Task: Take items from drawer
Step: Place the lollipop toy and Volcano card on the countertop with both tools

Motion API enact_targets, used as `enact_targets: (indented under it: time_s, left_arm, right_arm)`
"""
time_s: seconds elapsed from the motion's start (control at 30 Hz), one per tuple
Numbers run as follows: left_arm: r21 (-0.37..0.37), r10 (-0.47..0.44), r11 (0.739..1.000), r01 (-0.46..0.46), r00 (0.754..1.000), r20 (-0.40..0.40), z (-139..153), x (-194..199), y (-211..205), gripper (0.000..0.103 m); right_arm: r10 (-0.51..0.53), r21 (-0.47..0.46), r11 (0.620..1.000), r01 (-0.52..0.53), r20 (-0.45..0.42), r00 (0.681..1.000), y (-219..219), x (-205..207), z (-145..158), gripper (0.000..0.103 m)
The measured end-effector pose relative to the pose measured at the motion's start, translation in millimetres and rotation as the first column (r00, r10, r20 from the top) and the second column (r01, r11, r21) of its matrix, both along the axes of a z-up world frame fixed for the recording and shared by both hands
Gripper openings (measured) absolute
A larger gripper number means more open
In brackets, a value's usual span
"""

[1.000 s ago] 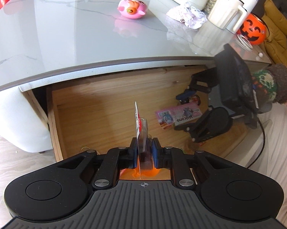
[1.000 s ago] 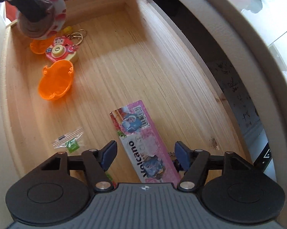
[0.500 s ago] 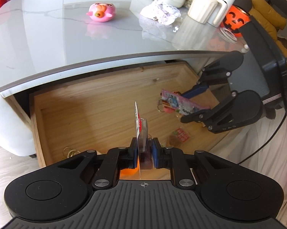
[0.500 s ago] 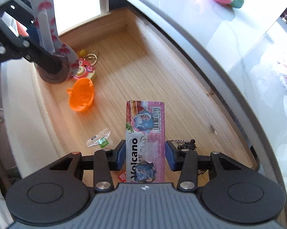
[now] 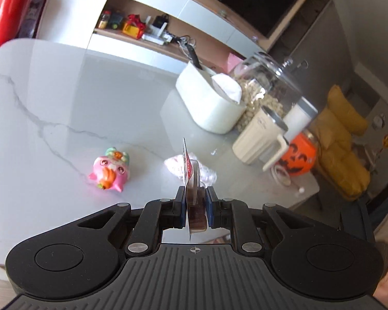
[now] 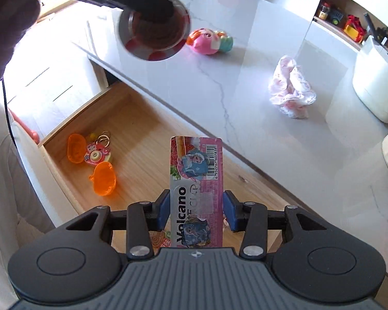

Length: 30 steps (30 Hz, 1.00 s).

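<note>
My left gripper (image 5: pixel 196 204) sits at the bottom centre of its own view, its blue pads nearly together and clamped on a small round snack cup (image 5: pixel 194 180) with a red-and-white lid, seen edge-on and standing upright between the pads. Behind it lies the grey marble tabletop (image 5: pixel 64 98). On that top, a pink toy pig (image 5: pixel 110 172) sits at centre left, a crumpled pink-and-white wrapper (image 5: pixel 177 166) lies just behind the cup, and a white box (image 5: pixel 209 106), a glass jar (image 5: pixel 269 87), a cream jug (image 5: pixel 258 139) and an orange pumpkin pail (image 5: pixel 300 159) crowd the right side

My right gripper (image 6: pixel 196 208) sits at the bottom centre of its view, its jaws part-way open and pressed on the long edges of a flat pink Volcano packet (image 6: pixel 196 180), which points straight up the frame. The jaws have just been closing, with the packet between them. The packet is held above the open wooden drawer (image 6: pixel 142 134), which fills the centre left of this view, under the table edge. In the drawer lie two orange capsule halves (image 6: pixel 105 182) and, between them, touching both, a red toy camera keychain (image 6: pixel 95 156). At the upper left of this view the snack cup shows from below, in the dark left gripper, over the table edge. The pig and the wrapper lie on the tabletop at upper centre and upper right
</note>
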<state>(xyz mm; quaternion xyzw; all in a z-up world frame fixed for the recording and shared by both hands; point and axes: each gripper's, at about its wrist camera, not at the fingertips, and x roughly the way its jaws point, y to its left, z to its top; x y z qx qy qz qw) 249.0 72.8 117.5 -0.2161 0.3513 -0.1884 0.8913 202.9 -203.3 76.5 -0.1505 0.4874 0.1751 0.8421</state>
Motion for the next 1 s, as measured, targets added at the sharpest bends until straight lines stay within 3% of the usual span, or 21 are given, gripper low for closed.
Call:
enact_targets:
  time_s: [0.1,0.27,0.4,0.57,0.7,0.8,0.9,1.0]
  left_arm:
    - [-0.046,0.082,0.995,-0.084,0.996,-0.039,-18,28,9,0.018]
    - [0.019,0.206,0.978,-0.205,0.977,-0.058,-52,50,27,0.019]
    - [0.023,0.217,0.976,-0.217,0.976,0.000,-56,52,28,0.020]
    - [0.052,0.193,0.980,-0.194,0.981,0.025,-53,53,21,0.021]
    - [0.018,0.194,0.981,-0.194,0.981,0.001,-57,53,25,0.022]
    - [-0.109,0.209,0.971,-0.214,0.976,-0.061,-69,55,39,0.021]
    - [-0.181,0.227,0.953,-0.242,0.968,-0.104,-73,57,45,0.021]
    - [-0.226,0.250,0.938,-0.265,0.964,-0.093,-71,57,50,0.022]
  right_arm:
    - [-0.016,-0.012,1.000,0.016,0.030,0.999,0,4,16,0.042]
    - [-0.061,-0.039,0.997,0.064,0.080,0.995,4,26,29,0.042]
    - [-0.151,-0.061,0.986,0.158,0.103,0.983,6,51,44,0.042]
    - [-0.289,-0.040,0.954,0.298,0.148,0.946,8,99,68,0.042]
    - [-0.379,-0.033,0.921,0.388,0.148,0.913,13,141,70,0.042]
    - [-0.452,-0.048,0.886,0.461,0.124,0.883,11,166,58,0.042]
    - [-0.495,-0.077,0.861,0.503,0.100,0.863,11,184,42,0.042]
    - [-0.519,-0.103,0.843,0.528,0.099,0.849,12,193,31,0.042]
